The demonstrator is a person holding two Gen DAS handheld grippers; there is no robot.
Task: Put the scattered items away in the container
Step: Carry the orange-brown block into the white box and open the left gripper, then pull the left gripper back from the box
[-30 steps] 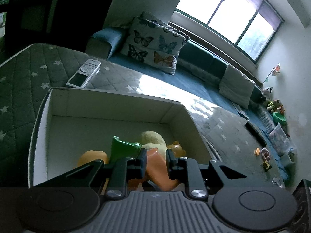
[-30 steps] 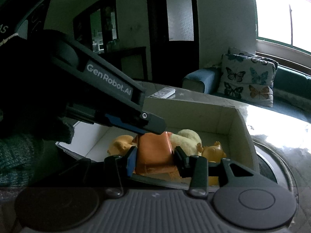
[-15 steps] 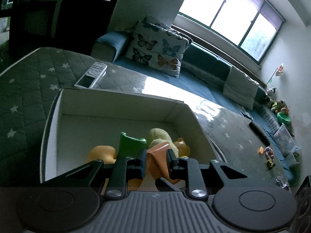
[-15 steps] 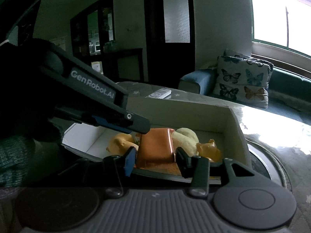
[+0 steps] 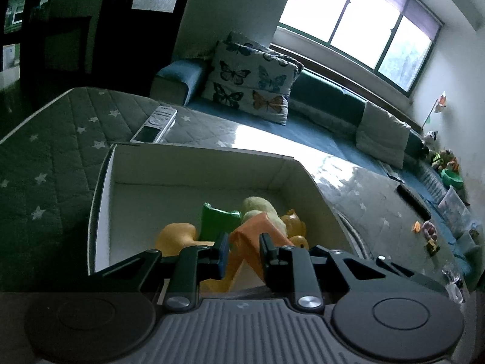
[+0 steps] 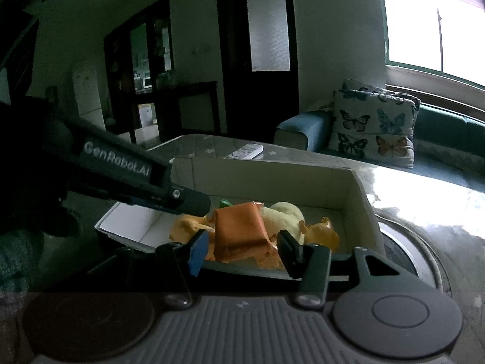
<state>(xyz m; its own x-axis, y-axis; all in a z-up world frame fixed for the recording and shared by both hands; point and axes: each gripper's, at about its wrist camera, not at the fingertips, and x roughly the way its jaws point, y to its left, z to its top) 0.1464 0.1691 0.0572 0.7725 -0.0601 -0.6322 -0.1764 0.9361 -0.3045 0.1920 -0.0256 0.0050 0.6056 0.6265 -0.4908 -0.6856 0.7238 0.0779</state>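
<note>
Your left gripper (image 5: 242, 250) pinches a crinkled orange packet (image 5: 257, 230) over the white cardboard box (image 5: 194, 163). Your right gripper (image 6: 242, 250) has just been opening, its pads clear of that packet (image 6: 239, 227). Beneath it lie smooth orange, green and pale yellow toys, half hidden and hard to identify.

A home living room: a blue sofa (image 5: 327, 112) with butterfly cushions (image 5: 251, 85) at 12 o'clock under a wide window (image 5: 360, 21), toys (image 5: 445, 163) at 3 o'clock, a remote (image 5: 154, 124) on a quilted cover.
</note>
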